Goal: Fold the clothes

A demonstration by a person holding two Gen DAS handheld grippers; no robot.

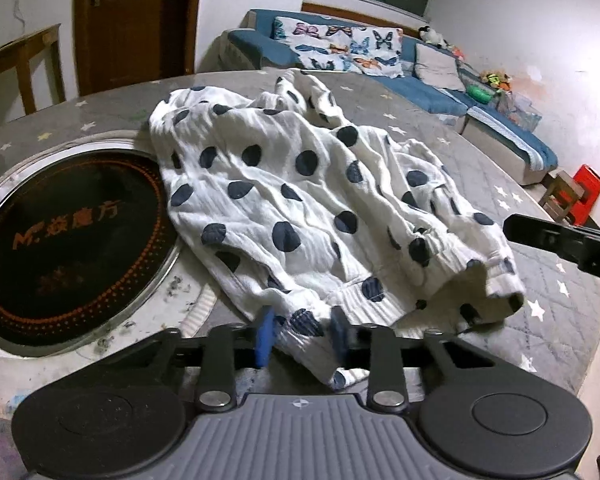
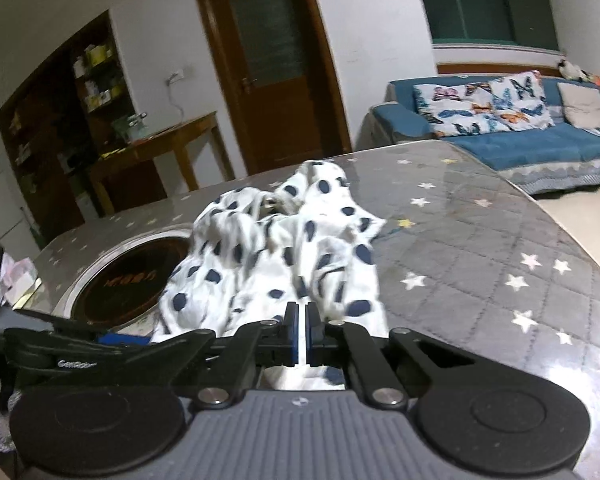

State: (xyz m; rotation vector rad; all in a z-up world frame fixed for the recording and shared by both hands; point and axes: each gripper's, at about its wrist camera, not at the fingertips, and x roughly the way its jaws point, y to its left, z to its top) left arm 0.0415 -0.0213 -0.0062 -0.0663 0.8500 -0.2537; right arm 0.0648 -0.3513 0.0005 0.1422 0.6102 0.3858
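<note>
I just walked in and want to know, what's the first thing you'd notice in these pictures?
The white garment with big dark blue dots grabs the eye first, lying rumpled across the grey star-patterned table. Beside it, on its left in the left wrist view, a round black cooktop with orange lettering is set into the table. Behind the table stands a blue sofa with a butterfly cushion.

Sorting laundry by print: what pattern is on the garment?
White with dark navy polka dots, on the garment; clearest in the left wrist view.
</note>
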